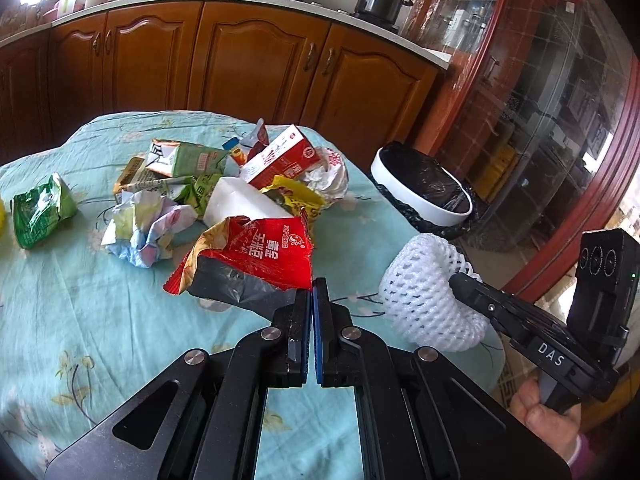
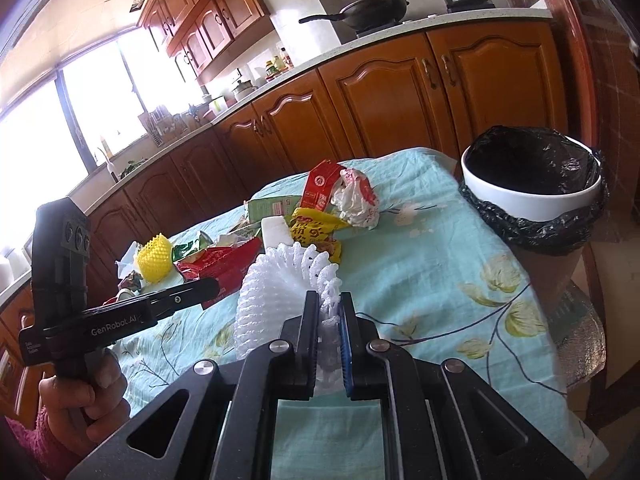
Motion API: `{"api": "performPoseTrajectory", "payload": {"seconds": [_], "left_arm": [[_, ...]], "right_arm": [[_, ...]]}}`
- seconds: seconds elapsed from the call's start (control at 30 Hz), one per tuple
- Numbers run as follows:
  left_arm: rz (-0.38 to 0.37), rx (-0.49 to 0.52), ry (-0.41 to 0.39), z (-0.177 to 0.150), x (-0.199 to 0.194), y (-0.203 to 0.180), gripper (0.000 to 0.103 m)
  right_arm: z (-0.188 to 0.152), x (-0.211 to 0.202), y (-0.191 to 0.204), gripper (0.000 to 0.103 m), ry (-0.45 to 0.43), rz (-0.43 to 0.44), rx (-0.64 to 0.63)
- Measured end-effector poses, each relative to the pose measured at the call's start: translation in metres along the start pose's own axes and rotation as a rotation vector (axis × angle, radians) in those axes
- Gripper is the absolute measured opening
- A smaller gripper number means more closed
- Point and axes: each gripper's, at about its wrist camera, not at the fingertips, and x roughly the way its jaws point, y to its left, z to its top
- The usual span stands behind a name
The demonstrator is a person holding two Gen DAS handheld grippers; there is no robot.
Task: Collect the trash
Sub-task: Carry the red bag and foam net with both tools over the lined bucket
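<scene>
Holding a red snack bag [image 1: 256,256], the left gripper [image 1: 311,286] is clenched; the right gripper [image 2: 329,308] pinches a white foam net [image 2: 280,292] above the worktop [image 2: 440,280].

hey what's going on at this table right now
A person is clearing trash off a table with a claw in each hand. The right claw is shut on a white foam fruit net. The left claw is shut on a red snack wrapper. The black-lined bin stands just beyond the table's edge. More wrappers and cartons remain.
</scene>
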Motion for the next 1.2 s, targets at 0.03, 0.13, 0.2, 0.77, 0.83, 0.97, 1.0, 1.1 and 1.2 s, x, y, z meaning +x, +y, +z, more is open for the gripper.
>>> {"api": "performPoseTrajectory", "payload": {"seconds": [0.03, 0.13, 0.2, 0.77, 0.83, 0.97, 1.0, 1.1, 1.2], "left_arm": [[-0.005, 0.006, -0.001, 0.002, 0.001, -0.003, 0.001], [-0.024, 0.029, 0.002, 0.008, 0.007, -0.015, 0.001], [-0.036, 0.046, 0.002, 0.012, 0.01, -0.023, 0.001], [-0.121, 0.164, 0.03, 0.056, 0.059, -0.085, 0.001], [-0.129, 0.177, 0.03, 0.063, 0.066, -0.093, 0.001], [-0.149, 0.199, 0.033, 0.081, 0.082, -0.107, 0.001], [-0.152, 0.206, 0.035, 0.085, 0.087, -0.111, 0.001], [-0.167, 0.218, 0.045, 0.096, 0.101, -0.121, 0.001], [-0.176, 0.234, 0.051, 0.108, 0.115, -0.132, 0.001]], "right_arm": [[0.001, -0.002, -0.003, 0.009, -0.004, -0.005, 0.005], [0.006, -0.005, -0.012, 0.009, -0.015, -0.022, 0.017], [0.009, -0.007, -0.018, 0.009, -0.024, -0.034, 0.024], [0.046, -0.02, -0.084, 0.009, -0.074, -0.163, 0.087], [0.053, -0.021, -0.093, 0.009, -0.081, -0.181, 0.096], [0.069, -0.024, -0.11, 0.009, -0.097, -0.231, 0.098], [0.074, -0.024, -0.116, 0.009, -0.1, -0.242, 0.1], [0.09, -0.024, -0.132, 0.009, -0.109, -0.276, 0.105], [0.104, -0.023, -0.146, 0.009, -0.117, -0.304, 0.115]]}}
